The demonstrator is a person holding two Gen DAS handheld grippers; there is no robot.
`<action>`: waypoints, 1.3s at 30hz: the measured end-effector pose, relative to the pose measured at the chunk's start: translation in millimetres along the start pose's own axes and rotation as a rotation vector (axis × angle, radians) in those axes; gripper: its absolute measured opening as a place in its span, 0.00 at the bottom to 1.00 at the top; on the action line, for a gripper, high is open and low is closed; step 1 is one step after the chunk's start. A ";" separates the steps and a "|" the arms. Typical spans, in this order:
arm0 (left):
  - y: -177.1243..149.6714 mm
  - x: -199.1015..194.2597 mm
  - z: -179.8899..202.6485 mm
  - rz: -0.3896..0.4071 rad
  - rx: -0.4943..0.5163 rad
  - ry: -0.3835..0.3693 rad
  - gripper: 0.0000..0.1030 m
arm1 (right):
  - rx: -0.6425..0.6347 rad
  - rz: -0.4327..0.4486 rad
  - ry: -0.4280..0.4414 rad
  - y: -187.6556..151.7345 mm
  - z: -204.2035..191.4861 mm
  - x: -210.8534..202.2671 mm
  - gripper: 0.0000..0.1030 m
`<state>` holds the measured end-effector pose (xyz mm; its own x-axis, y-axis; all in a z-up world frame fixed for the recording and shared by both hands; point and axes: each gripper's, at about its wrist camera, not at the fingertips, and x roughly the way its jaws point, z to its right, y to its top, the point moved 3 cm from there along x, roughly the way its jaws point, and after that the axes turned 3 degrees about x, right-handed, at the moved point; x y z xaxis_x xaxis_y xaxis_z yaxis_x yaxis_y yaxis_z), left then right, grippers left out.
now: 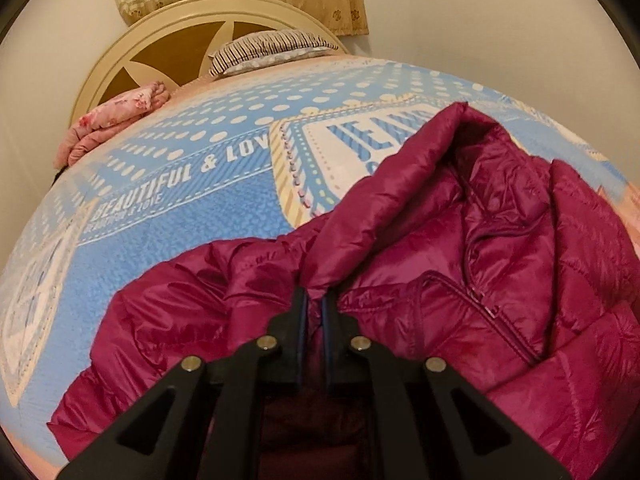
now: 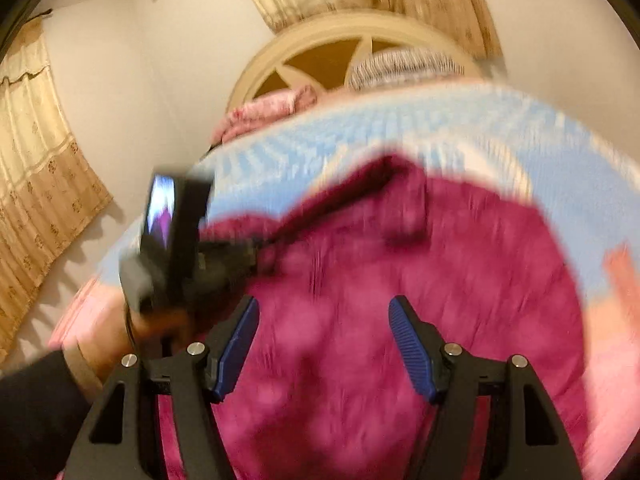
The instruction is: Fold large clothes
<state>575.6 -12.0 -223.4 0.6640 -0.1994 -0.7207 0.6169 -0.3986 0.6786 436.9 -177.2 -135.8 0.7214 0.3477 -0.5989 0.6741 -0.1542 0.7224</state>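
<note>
A magenta quilted puffer jacket (image 1: pixel 460 248) lies on the bed, front up, its zipper and collar showing. My left gripper (image 1: pixel 315 300) is shut on a fold of the jacket near its left side, the fabric pinched between the jaws. In the blurred right wrist view the jacket (image 2: pixel 380 300) fills the middle. My right gripper (image 2: pixel 324 312) is open and empty above it, blue pads apart. The left gripper with its camera (image 2: pixel 172 236) shows at the left, held by a hand.
The bed has a blue dotted sheet (image 1: pixel 180 200) with printed words. A striped pillow (image 1: pixel 268 50) and a folded pink floral blanket (image 1: pixel 112 124) lie by the round cream headboard (image 1: pixel 160 40). Beige curtains (image 2: pixel 36 200) hang on the walls.
</note>
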 end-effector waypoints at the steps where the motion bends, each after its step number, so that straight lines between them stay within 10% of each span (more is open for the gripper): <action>1: -0.1 -0.1 0.0 0.003 -0.002 -0.006 0.07 | 0.013 -0.011 0.015 23.4 0.6 7.6 0.66; 9: -2.6 -2.5 -1.1 0.018 -0.014 -0.034 0.07 | -0.012 -0.232 -0.195 136.4 37.5 138.1 0.66; 23: -3.3 -22.0 -12.3 0.099 -0.078 -0.032 0.12 | -0.056 -0.504 -0.183 57.7 64.8 164.1 0.60; 26: 5.1 -45.7 -16.1 0.170 -0.101 -0.043 0.30 | -0.046 -0.469 -0.161 51.9 68.4 157.9 0.60; 28: 17.2 -61.3 -21.6 0.218 -0.142 -0.047 0.61 | -0.072 -0.451 -0.158 47.4 68.1 154.9 0.60; 31: 47.7 -73.6 -28.4 0.259 -0.210 -0.060 0.72 | -0.113 -0.418 -0.163 39.5 69.1 152.5 0.60; 39: 22.3 18.4 -8.5 -0.089 -0.056 0.216 0.66 | -0.195 -0.363 -0.191 32.2 64.9 147.0 0.60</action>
<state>605.1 -16.9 -220.3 0.6772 0.0332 -0.7351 0.6957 -0.3544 0.6248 575.0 -191.1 -223.1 0.4725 0.1675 -0.8653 0.8595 0.1297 0.4945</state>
